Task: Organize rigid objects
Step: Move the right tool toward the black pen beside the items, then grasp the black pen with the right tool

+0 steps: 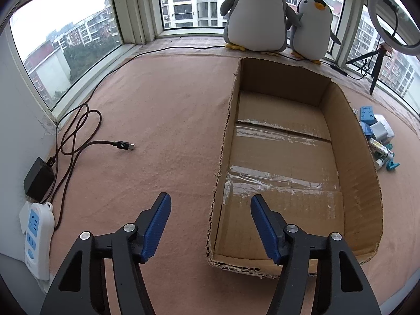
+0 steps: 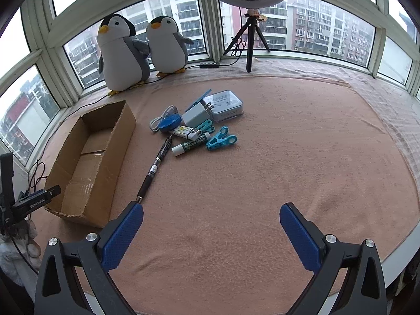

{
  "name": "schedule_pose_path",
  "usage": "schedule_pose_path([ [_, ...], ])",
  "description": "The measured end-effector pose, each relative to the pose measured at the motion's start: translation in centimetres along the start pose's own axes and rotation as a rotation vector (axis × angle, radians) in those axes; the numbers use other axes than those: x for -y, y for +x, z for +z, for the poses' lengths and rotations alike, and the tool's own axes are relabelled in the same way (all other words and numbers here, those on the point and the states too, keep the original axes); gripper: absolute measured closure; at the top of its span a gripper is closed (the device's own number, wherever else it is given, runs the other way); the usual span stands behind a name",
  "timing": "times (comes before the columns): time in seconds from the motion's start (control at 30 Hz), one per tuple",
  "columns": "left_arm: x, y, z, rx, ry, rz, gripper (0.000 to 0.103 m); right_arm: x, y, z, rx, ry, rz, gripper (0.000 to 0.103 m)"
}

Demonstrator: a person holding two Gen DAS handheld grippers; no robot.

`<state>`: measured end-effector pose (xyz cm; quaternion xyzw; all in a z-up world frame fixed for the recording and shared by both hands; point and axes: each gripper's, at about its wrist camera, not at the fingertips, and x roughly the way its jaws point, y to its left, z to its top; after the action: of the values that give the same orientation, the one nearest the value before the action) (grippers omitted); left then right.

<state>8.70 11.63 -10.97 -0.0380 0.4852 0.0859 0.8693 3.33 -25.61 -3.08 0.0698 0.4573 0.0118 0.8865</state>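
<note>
- left wrist view, nearest you: your left gripper has its blue pads apart with nothing between them. it straddles the near left wall of the cardboard box, one finger outside over the cloth, the other above the box floor.
- the box is open-topped with torn edges and holds nothing; only strips of clear tape cross its bottom.
- right wrist view, nearest you: your right gripper is spread wide and released, holding nothing, over the bare pink cloth.
- just beyond its left finger, a black pen lies on the cloth, pointing away toward the pile, beside the right wall of the box.
- further out sits the pile still to be sorted: a small tube, teal clips, a patterned lighter-like stick, a blue round case with a white cable, a white plug adapter and a silver tin.
- every item lies outside the box, to its right, so the task looks barely begun; all pieces remain to be moved in.
- farthest back, two plush penguins and a ring light on a tripod stand at the windows.
- off to the left of the box, a black charger, its cable and a white power strip rest on the cloth.
</note>
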Motion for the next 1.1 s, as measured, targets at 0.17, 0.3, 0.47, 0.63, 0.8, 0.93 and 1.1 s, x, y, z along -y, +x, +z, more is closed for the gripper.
schedule_pose_path([
  [0.17, 0.1, 0.8, -0.1, -0.018, 0.009, -0.01, 0.049, -1.6, 1.4, 1.1, -0.016, -0.013, 0.039, 0.003],
  [0.3, 0.2, 1.3, -0.2, -0.035, 0.015, -0.019, 0.055, -2.8, 3.1, 1.9, -0.041, -0.022, 0.054, 0.011],
  [0.47, 0.2, 1.8, -0.3, -0.048, 0.02, -0.03, 0.059, -4.1, 6.1, 3.1, -0.108, -0.011, 0.083, 0.029],
  [0.63, 0.2, 2.0, -0.5, -0.059, 0.024, -0.044, 0.059, -5.7, 8.5, 4.3, -0.157, -0.014, 0.102, 0.043],
  [0.8, 0.2, 2.1, -0.4, -0.059, 0.039, -0.056, 0.063, -7.4, 11.5, 5.0, -0.224, -0.016, 0.091, 0.053],
  [0.93, 0.3, 2.1, -0.5, -0.061, 0.044, -0.068, 0.066, -7.9, 13.5, 5.2, -0.275, -0.003, 0.08, 0.061],
  [1.1, 0.3, 2.2, -0.5, -0.06, 0.048, -0.079, 0.067, -8.6, 14.7, 5.2, -0.294, -0.01, 0.044, 0.064],
])
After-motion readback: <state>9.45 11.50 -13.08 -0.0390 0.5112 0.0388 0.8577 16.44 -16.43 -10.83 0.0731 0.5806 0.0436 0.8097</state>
